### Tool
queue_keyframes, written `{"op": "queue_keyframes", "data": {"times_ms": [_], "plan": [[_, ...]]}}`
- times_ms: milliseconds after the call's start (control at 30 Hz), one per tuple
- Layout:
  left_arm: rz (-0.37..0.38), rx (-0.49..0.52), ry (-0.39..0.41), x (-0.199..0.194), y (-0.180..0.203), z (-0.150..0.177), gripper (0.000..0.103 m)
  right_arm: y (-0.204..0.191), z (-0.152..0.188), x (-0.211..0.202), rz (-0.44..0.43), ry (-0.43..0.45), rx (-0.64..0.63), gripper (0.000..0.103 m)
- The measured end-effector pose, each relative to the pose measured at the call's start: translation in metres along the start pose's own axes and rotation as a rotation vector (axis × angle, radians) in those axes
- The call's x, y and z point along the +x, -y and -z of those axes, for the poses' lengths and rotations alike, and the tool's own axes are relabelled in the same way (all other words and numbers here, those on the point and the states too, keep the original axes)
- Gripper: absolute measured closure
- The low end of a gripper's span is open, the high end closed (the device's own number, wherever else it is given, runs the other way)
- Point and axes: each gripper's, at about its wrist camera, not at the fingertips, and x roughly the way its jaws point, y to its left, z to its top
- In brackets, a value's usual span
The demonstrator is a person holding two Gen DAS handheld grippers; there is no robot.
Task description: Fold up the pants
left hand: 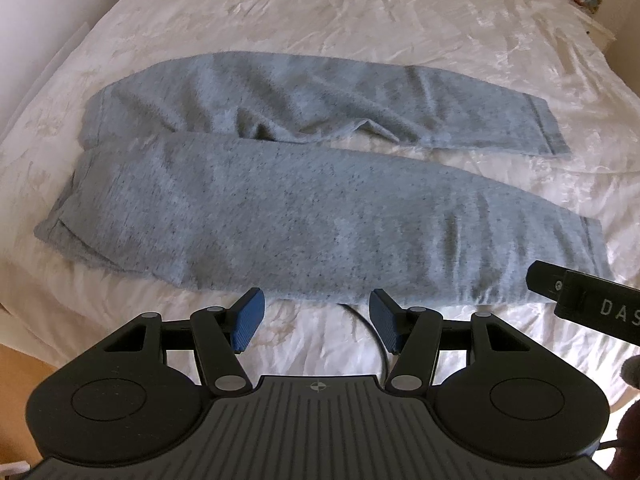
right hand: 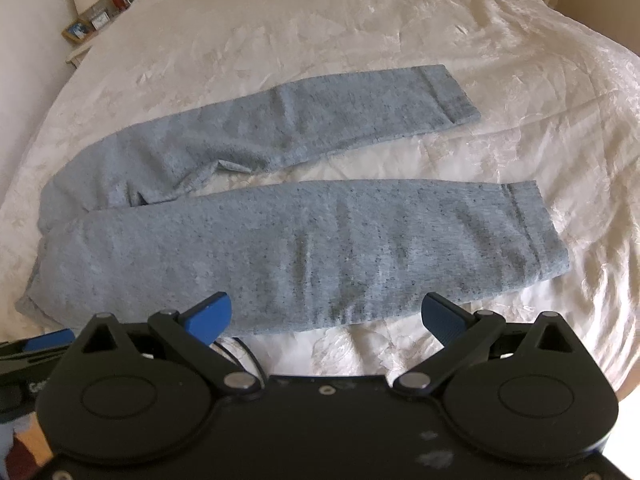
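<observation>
Left claw (left hand: 316,322) spread, nothing between its blue pads, hovering just off the near edge of the pants (left hand: 280,216). Right claw (right hand: 326,320) spread wider, also empty, at the same near edge but further toward the cuffs. Part of the right claw shows at the right margin of the left view, beside the near cuff.

Pants lie flat on the white bed (left hand: 360,20), waist at the left, both legs running to the right, side by side with a strip of bedding between them from the crotch outward. Far leg (right hand: 320,120) has a small rumple at its inner edge near the crotch; near leg (right hand: 300,240) is mostly smooth.

Step, as judged: no fold made yet, garment only spread out. Both claws look staged for a first pinch on the near leg's outer edge.

Next move likely calls for both claws to drop onto that edge, pinch the fabric only and not the bedding under it, then lift and carry the near leg over onto the far leg, edges and cuffs matched.

Dark cable (left hand: 372,336) lies on the bed by the left claw, close to the pants' edge; could snag.
</observation>
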Motion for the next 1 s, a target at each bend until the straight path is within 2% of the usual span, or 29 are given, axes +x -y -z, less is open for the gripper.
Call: {"op": "queue_keyframes", "data": {"times_ms": [200, 500, 667, 767, 900, 933, 1000], "plan": [[-0.028, 0.001, -0.028, 0.003, -0.003, -0.001, 0.046, 0.002, -0.001, 0.012, 0.009, 0.004, 0.001, 0.000], [-0.074, -0.018, -0.040, 0.004, -0.019, -0.010, 0.046, -0.005, -0.008, 0.028, 0.091, 0.013, -0.028, 0.000], [-0.070, -0.006, -0.024, 0.006, -0.027, -0.018, 0.052, -0.010, -0.015, 0.033, 0.121, 0.017, -0.032, 0.000], [-0.066, 0.010, -0.013, 0.010, -0.034, -0.026, 0.060, -0.015, -0.019, 0.028, 0.143, 0.057, -0.044, 0.000], [-0.062, 0.033, -0.010, 0.020, -0.052, -0.043, 0.063, -0.025, -0.023, 0.009, 0.199, 0.240, -0.084, 0.000], [-0.065, 0.036, 0.001, 0.022, -0.057, -0.048, 0.063, -0.026, -0.025, 0.009, 0.189, 0.242, -0.091, 0.000], [-0.077, 0.045, 0.030, 0.025, -0.068, -0.057, 0.063, -0.023, -0.032, 0.021, 0.127, 0.153, -0.072, 0.000]]}}
